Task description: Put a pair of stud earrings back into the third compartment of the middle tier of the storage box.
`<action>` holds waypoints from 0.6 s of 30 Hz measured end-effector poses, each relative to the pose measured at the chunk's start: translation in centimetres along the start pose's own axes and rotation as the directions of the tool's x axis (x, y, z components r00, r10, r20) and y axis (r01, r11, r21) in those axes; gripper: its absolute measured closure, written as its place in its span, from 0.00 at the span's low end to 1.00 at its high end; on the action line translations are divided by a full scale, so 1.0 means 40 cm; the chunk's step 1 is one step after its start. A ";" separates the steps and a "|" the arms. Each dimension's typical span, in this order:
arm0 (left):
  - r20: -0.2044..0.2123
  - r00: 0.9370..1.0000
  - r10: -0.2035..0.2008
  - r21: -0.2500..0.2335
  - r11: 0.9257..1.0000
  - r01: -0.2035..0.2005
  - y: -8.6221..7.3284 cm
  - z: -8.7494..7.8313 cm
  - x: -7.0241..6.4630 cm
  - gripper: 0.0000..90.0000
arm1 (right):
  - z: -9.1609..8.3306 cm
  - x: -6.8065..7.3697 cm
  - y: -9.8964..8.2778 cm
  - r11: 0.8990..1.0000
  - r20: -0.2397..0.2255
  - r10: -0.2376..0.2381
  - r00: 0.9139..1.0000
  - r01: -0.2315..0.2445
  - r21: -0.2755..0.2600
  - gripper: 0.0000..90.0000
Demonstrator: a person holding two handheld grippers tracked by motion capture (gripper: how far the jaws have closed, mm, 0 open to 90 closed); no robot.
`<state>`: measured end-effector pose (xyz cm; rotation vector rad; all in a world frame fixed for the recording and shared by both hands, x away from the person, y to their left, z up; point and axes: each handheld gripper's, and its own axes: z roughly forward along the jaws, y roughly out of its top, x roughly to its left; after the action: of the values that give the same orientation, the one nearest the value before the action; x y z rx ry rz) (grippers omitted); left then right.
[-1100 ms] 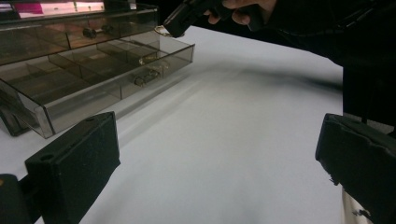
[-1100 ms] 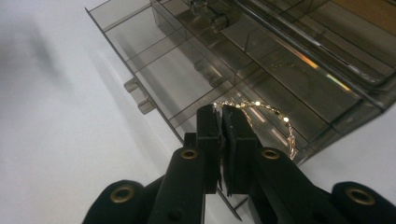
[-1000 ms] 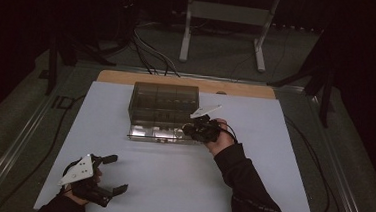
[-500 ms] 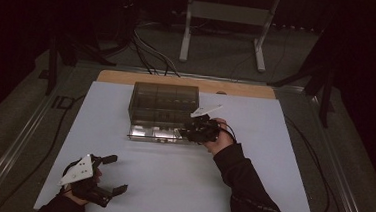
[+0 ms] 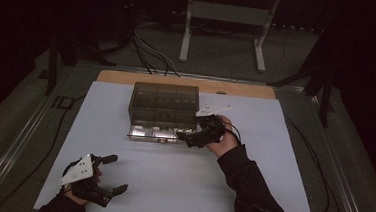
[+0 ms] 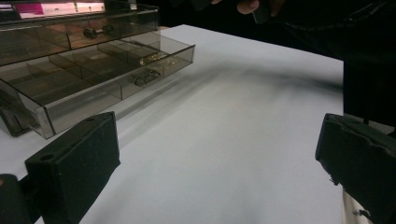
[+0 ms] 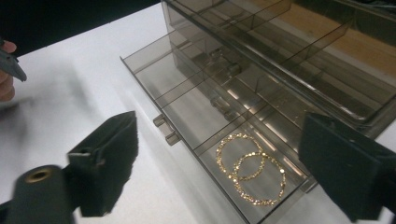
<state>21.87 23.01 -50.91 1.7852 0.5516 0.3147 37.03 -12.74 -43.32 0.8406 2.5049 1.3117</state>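
Right gripper (image 5: 190, 136) hangs at the open drawer (image 7: 205, 126) of the smoky organizer box (image 5: 163, 104), jaws spread wide with nothing between them. Two gold hoops (image 7: 250, 170) lie overlapping in the drawer's end compartment. Left gripper (image 5: 113, 173) sits at the near left corner of the white worktop (image 5: 272, 157), jaws wide too. Bare worktop lies between them.

Glossy smoked clear-plastic drawer box (image 7: 261, 60); gold metal rings (image 7: 250, 168); matt white tabletop (image 5: 171, 180).
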 end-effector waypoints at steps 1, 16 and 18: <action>0.000 1.000 0.001 0.000 1.000 -0.001 0.000 0.000 0.000 0.01 | -0.002 0.001 0.000 1.000 0.008 0.000 1.000 0.000 0.004 0.10; -0.002 1.000 -0.001 0.001 1.000 0.001 -0.001 0.000 -0.001 0.01 | -0.075 -0.024 -0.037 0.999 0.009 -0.002 1.000 0.003 -0.047 0.00; -0.002 1.000 -0.002 0.002 1.000 0.002 -0.001 0.000 0.000 0.01 | -0.085 -0.028 -0.048 0.999 0.017 -0.001 1.000 0.002 -0.045 0.00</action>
<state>21.86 23.00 -50.96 1.7866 0.5555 0.3149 35.79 -16.56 -42.95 0.8370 2.4525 1.3499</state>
